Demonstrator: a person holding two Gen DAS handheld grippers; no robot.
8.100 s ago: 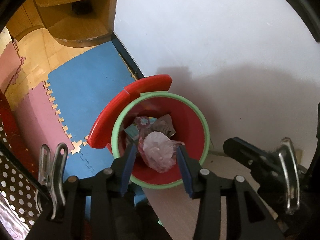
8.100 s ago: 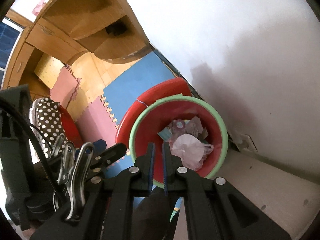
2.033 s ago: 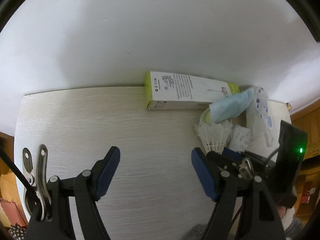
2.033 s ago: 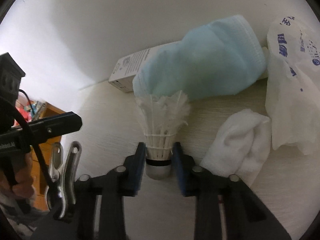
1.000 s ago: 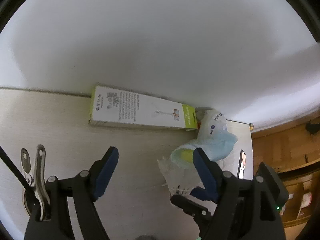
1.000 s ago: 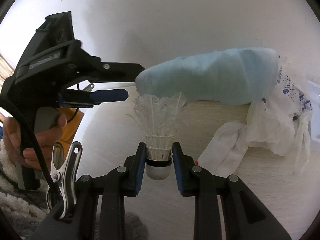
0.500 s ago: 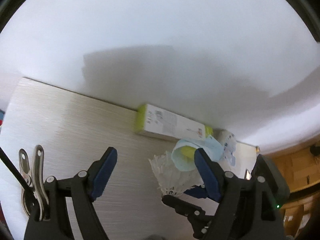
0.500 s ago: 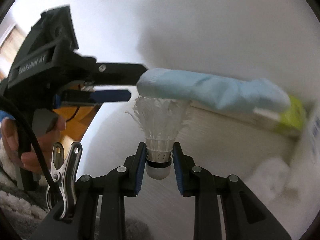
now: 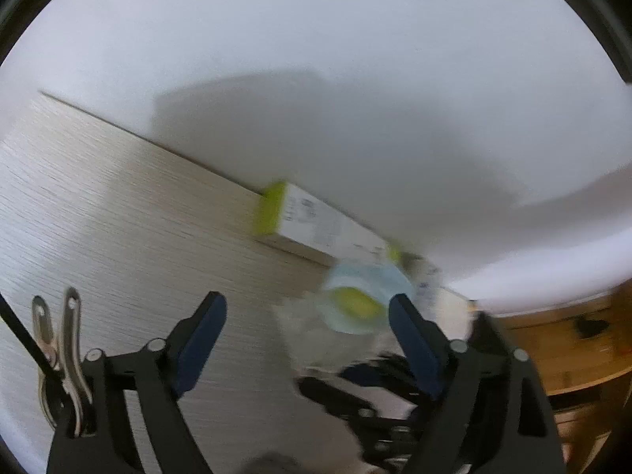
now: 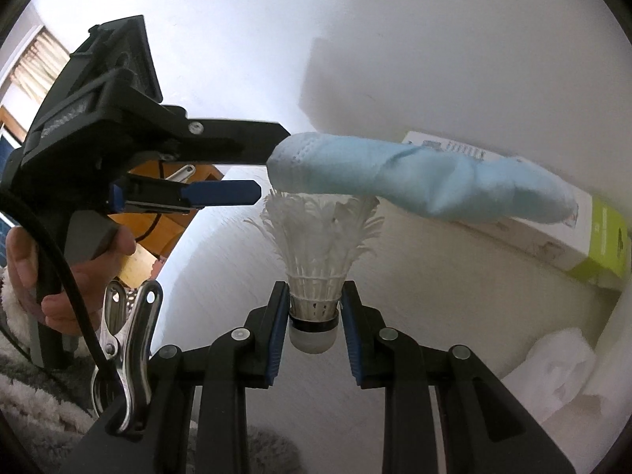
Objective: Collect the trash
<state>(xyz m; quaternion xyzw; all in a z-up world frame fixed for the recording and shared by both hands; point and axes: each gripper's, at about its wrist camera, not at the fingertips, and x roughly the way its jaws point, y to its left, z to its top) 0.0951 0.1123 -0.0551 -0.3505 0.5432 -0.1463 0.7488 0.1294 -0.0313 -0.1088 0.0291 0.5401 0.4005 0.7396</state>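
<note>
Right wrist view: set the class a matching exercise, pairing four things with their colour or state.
Things:
1. shuttlecock
2. face mask
3. long box
4. crumpled tissue

Descriptions:
A. white with a yellow-green end, lying by the wall
B. pale blue, draped over the feathers
C. white, resting on the table at lower right
D. pinched at its base between blue pads of the right gripper

Pairs: 1-D, 2-B, 3-A, 4-C

Soft daylight, broad grey shadows on the wall (image 9: 355, 59), left view motion-blurred, perhaps defocused, fisheye-bent dark corners.
</note>
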